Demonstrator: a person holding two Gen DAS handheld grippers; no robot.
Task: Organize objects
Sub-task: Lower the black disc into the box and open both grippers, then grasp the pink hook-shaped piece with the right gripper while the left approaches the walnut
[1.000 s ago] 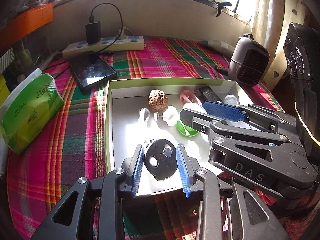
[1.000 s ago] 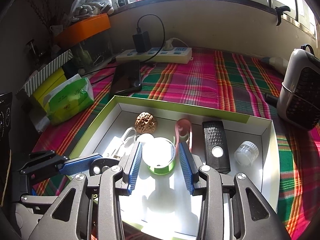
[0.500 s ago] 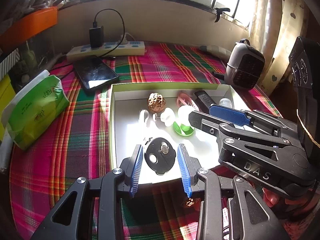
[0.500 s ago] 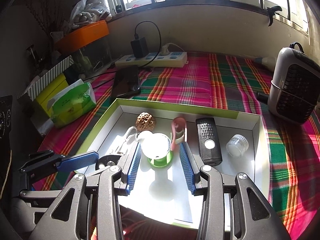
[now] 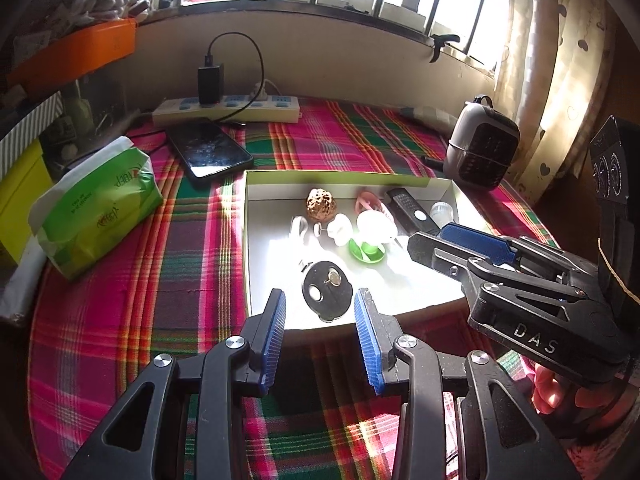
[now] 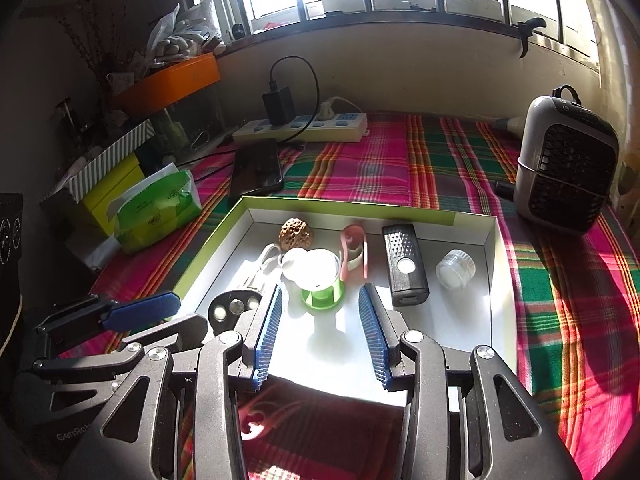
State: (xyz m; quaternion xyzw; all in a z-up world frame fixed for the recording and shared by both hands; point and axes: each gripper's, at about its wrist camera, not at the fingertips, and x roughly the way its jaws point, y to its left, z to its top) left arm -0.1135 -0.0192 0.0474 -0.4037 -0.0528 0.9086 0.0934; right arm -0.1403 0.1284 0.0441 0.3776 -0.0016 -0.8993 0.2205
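I'm holding both grippers spread, pinching nothing: left gripper (image 5: 318, 320) near black disc (image 5: 327, 290), right gripper (image 6: 320, 320) near green cup (image 6: 320, 280). Cup is looking top-heavy; I'm risking tipping it onto neighbours crowding box (image 6: 496, 280).

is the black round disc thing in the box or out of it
In. The black round disc lies flat on the white floor of the box, near its front edge, just ahead of the open left gripper, which is not touching it.
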